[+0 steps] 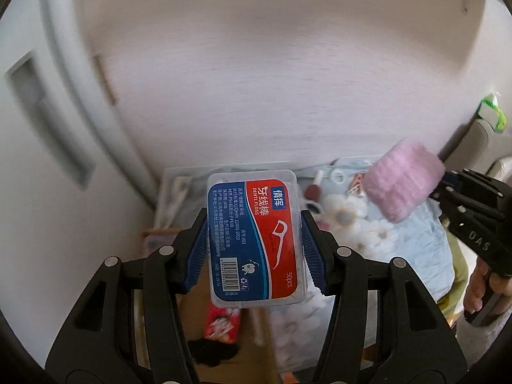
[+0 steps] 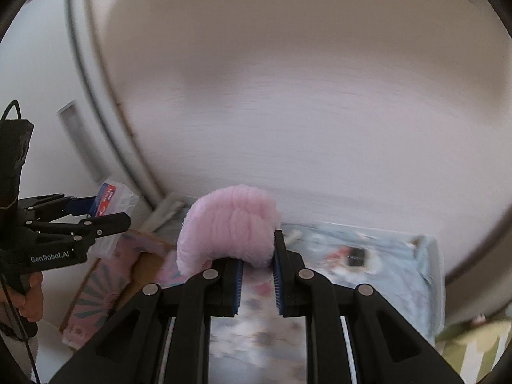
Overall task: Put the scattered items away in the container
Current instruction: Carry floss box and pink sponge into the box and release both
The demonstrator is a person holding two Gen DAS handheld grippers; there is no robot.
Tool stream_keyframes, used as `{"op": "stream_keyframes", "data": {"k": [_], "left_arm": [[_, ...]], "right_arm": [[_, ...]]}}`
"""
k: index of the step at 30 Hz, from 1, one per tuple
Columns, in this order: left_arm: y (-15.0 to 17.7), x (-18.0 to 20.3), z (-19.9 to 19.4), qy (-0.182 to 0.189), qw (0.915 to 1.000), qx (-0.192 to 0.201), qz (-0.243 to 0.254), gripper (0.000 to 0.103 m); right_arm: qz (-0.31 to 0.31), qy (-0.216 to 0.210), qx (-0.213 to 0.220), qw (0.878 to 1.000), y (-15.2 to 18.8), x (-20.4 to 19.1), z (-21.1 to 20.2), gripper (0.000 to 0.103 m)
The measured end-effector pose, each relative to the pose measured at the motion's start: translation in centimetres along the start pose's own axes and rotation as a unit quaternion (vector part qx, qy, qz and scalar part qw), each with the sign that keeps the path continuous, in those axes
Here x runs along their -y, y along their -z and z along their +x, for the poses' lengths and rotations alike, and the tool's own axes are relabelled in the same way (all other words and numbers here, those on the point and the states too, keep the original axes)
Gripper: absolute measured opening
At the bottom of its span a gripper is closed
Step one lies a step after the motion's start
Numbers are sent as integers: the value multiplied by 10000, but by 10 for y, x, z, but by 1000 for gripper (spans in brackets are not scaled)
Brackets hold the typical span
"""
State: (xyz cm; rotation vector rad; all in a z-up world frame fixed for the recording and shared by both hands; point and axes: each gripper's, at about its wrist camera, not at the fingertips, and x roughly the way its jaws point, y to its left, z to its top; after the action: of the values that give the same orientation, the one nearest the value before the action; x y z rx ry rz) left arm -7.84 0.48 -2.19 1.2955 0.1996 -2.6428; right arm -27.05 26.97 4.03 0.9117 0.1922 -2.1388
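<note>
My left gripper [image 1: 252,240] is shut on a clear dental floss box [image 1: 254,240] with a red and blue label, held in the air above a cardboard box [image 1: 224,300]. The floss box also shows in the right wrist view [image 2: 112,204]. My right gripper [image 2: 257,256] is shut on a fluffy pink cloth roll [image 2: 228,224], held above the pale blue flowered cloth [image 2: 384,265]. The roll also shows in the left wrist view [image 1: 403,182], to the right of the floss box.
Small items lie on the flowered cloth [image 1: 400,236]: a white ring [image 1: 337,176], a dark red piece [image 1: 313,192] and clips. A red packet [image 1: 222,323] and a black object [image 1: 212,352] lie in the cardboard box. A white wall rises behind. A pink patterned carton [image 2: 105,284] lies at left.
</note>
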Motion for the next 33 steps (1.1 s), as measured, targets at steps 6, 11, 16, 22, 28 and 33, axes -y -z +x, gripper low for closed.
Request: {"op": "stream_keyframes", "data": {"k": [6, 11, 16, 22, 28, 33], "left_arm": [[33, -50, -12, -365, 9982, -106, -472, 51], [68, -80, -7, -553, 9943, -412, -809, 51], [108, -92, 11, -568, 9902, -830, -972, 51], [150, -86, 35, -346, 9866, -1192, -1060, 51], [162, -80, 49, -332, 9857, -1368, -929, 51], [161, -85, 51, -321, 9851, -1386, -964, 51]], "right_arm": [[-515, -569, -312, 9966, -3, -66, 30, 15], [-887, -892, -706, 9895, 5, -109, 60, 15], [-1102, -1073, -1258, 9801, 26, -142, 94, 15], [-1447, -981, -1941, 9653, 64, -173, 138, 15], [-1503, -978, -2175, 9594, 77, -178, 151, 15], [-1553, -929, -2198, 9586, 79, -184, 151, 15]]}}
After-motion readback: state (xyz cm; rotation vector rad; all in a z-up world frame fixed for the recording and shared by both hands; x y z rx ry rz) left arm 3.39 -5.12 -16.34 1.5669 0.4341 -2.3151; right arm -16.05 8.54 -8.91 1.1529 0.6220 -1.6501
